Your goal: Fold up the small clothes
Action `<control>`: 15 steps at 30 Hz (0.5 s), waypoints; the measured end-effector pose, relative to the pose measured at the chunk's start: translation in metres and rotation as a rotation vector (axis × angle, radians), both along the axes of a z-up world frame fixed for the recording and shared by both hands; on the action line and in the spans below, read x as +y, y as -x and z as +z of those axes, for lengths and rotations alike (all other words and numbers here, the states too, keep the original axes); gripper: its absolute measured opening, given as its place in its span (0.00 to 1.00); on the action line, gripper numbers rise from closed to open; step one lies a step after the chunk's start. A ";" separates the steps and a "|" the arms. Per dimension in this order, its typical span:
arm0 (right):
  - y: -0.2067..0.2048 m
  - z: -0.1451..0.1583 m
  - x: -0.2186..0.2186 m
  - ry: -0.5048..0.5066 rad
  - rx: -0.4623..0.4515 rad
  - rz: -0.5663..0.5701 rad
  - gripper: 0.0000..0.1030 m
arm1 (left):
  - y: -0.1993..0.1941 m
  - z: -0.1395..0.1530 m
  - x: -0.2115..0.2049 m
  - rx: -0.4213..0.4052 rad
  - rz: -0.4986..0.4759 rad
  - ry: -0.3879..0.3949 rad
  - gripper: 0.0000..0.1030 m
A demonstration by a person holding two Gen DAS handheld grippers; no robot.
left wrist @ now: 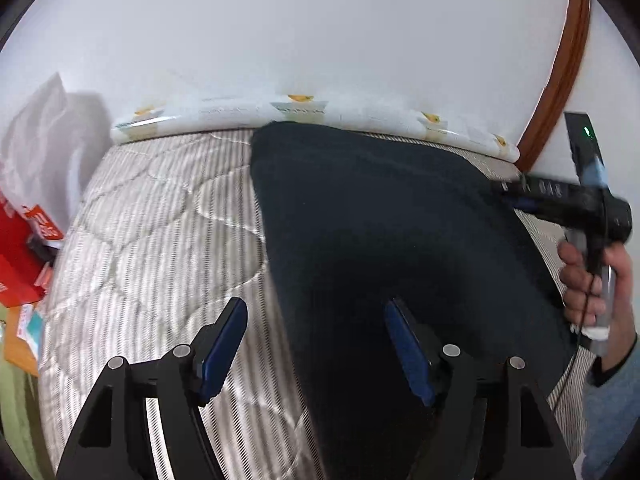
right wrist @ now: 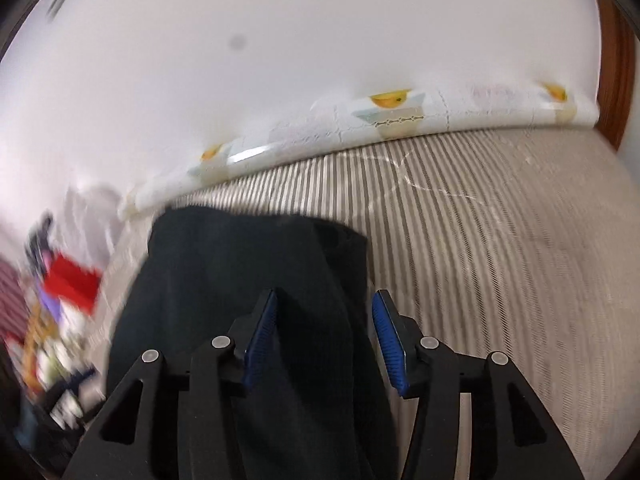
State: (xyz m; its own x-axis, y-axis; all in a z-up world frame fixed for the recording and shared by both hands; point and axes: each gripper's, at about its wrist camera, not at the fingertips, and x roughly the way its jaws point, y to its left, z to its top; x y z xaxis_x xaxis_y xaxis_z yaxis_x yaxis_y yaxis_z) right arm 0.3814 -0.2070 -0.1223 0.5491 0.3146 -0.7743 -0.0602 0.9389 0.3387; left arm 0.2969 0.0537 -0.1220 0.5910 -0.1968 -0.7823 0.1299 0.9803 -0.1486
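A dark garment (left wrist: 380,240) is seen spread on the striped mattress (left wrist: 160,240), filling the centre and right of the frame, apparently not yet folded. Both the left hand-held gripper (left wrist: 316,344) and right hand-held gripper (right wrist: 324,340) are held wide open, nothing gripped.

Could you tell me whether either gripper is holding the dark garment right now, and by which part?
Neither: the left gripper and right gripper are both open over the dark garment, which lies on the mattress.
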 end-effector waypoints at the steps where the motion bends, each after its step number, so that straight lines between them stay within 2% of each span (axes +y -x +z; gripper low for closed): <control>1: -0.009 -0.004 0.000 -0.033 0.020 -0.001 0.47 | -0.002 -0.002 -0.002 0.002 0.000 -0.004 0.68; 3: -0.022 -0.008 0.007 -0.068 0.053 0.052 0.17 | -0.006 -0.008 -0.006 0.003 0.003 -0.015 0.68; 4: -0.023 -0.006 0.012 -0.053 0.040 0.092 0.11 | -0.008 -0.009 -0.008 0.005 0.001 -0.017 0.68; 6: -0.017 0.007 0.009 -0.023 -0.058 0.119 0.09 | -0.008 -0.010 -0.009 0.005 -0.009 -0.015 0.68; 7: -0.018 0.008 0.004 -0.024 -0.068 0.106 0.08 | -0.008 -0.010 -0.008 0.004 -0.014 -0.009 0.68; 10: -0.027 -0.006 0.002 -0.035 0.018 0.076 0.10 | -0.008 -0.010 -0.009 0.005 -0.016 -0.002 0.68; 11: -0.027 -0.006 0.002 -0.033 0.029 0.076 0.13 | -0.008 -0.011 -0.011 0.008 -0.015 -0.007 0.68; 12: -0.024 -0.003 0.000 -0.025 0.036 0.067 0.15 | -0.006 -0.011 -0.011 0.009 -0.014 -0.008 0.68; 13: -0.018 0.002 -0.003 -0.015 0.033 0.054 0.20 | -0.004 -0.010 -0.011 0.008 -0.017 -0.006 0.68; 15: 0.002 0.014 -0.009 0.021 0.000 0.035 0.22 | 0.003 -0.009 -0.010 0.006 -0.028 -0.003 0.68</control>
